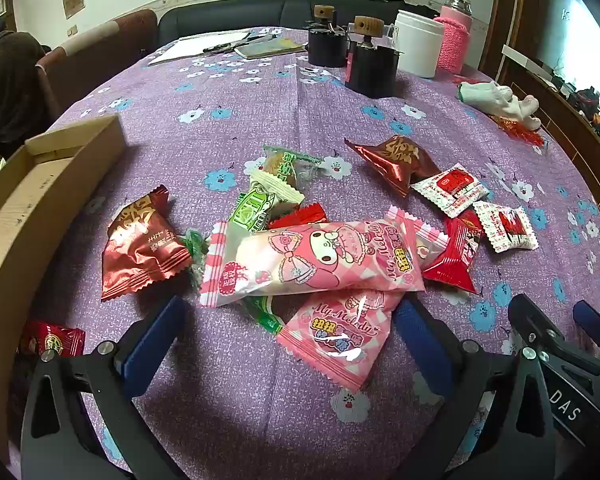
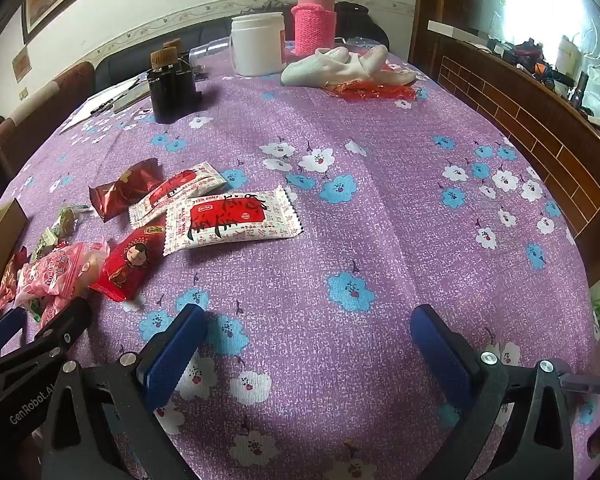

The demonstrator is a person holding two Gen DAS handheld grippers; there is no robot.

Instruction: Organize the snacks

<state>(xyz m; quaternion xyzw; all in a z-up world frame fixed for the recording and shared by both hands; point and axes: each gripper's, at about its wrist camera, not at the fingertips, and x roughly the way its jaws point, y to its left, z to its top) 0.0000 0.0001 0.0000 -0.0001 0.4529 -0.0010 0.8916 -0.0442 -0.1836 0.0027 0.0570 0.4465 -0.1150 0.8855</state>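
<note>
**Both grippers wide open, snacks loose on the table**

We see the left gripper (image 1: 288,332) low over the purple flowered tablecloth (image 1: 340,92), fingers spread wide, nothing clamped. The lower pink My Melody pack (image 1: 336,340) lies between its blue pads (image 1: 152,344), near the right one; we can't tell if that pad touches it. The larger pink My Melody pack (image 1: 320,256) lies across the top of it, over a green wrapper (image 1: 256,208).

Left of the pile: a dark red foil pack (image 1: 144,248) near the cardboard box (image 1: 32,208) at the table's left edge. A small red pack (image 1: 52,340) sits near the box, just beside the left finger. Farther back: a second dark red foil pack (image 1: 396,160), with two white-and-red packs (image 1: 450,189) just to its right.

The right gripper (image 2: 308,336) is also fully spread and empty, over bare cloth, well apart from the snacks. In its view the closest white-and-red pack (image 2: 232,222) lies left of centre, a red pack with a cartoon figure (image 2: 130,260) touching its left end.

At the far end of the table: a white jar (image 2: 258,44), a pink-sleeved bottle (image 2: 314,26), dark cork-topped containers (image 1: 370,60) and white gloves (image 2: 348,64).
</note>
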